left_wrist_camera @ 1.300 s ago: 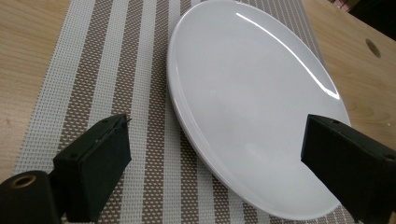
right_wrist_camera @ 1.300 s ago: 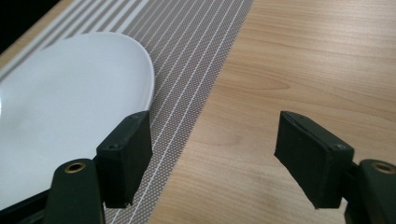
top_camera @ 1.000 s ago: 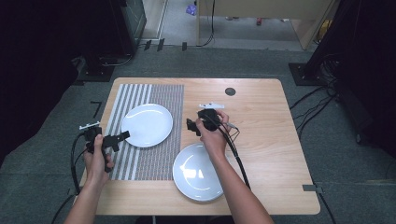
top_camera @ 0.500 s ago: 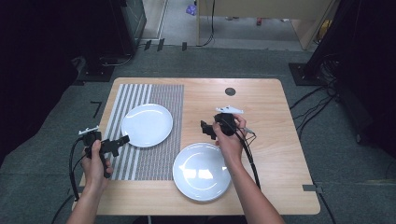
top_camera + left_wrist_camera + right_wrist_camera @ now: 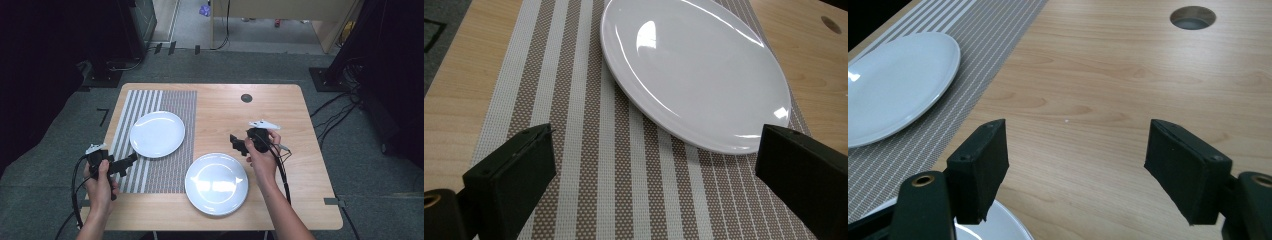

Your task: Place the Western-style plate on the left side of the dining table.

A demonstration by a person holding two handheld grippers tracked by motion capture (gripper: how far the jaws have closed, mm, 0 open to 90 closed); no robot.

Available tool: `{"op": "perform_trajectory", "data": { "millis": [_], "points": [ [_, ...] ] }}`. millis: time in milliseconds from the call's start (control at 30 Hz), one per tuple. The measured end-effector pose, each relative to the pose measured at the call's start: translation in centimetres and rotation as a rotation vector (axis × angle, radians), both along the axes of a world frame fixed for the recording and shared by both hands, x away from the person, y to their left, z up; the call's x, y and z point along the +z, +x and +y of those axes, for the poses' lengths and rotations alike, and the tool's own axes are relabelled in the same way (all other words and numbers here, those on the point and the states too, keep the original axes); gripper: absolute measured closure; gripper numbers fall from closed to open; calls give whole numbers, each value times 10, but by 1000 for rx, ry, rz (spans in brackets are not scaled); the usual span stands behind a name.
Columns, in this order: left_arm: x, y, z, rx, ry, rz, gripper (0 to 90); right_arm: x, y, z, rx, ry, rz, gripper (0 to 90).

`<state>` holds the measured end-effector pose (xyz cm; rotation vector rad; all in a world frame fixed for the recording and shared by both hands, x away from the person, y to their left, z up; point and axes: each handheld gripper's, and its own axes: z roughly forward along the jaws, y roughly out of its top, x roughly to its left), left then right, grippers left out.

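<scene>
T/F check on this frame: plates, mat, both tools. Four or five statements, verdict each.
1. Two white plates are on the table. True: the far plate and the near plate.
2. Both plates lie fully on the striped mat. False: the near plate sits mostly on bare table, overlapping only the mat's edge.
3. The left tool is open and holds nothing. True.
4. The right tool grips the near plate. False: its jaws are open and empty.
5. A cup stands on the far plate. False: that plate is bare.

One plate (image 5: 157,133) on the mat (image 5: 172,165), another plate (image 5: 216,183) beside it.
</scene>
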<state>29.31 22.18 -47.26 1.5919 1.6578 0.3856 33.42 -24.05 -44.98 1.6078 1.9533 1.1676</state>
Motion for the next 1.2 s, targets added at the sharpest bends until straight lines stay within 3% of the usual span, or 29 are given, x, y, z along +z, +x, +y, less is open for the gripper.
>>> {"op": "perform_trajectory", "data": {
  "millis": [567, 833, 1200],
  "points": [
    [0, -33, -1, -15, 37, -30, 28, -4, -28, -53, -51, 21, -19, 251],
    [-3, -47, 5, 5, 53, -51, 28, -14, -42, -82, -86, 18, -6, 251],
    [-14, -58, 16, 25, 62, -40, 28, -30, -60, -109, -124, 11, 17, 252]
  ]
}}
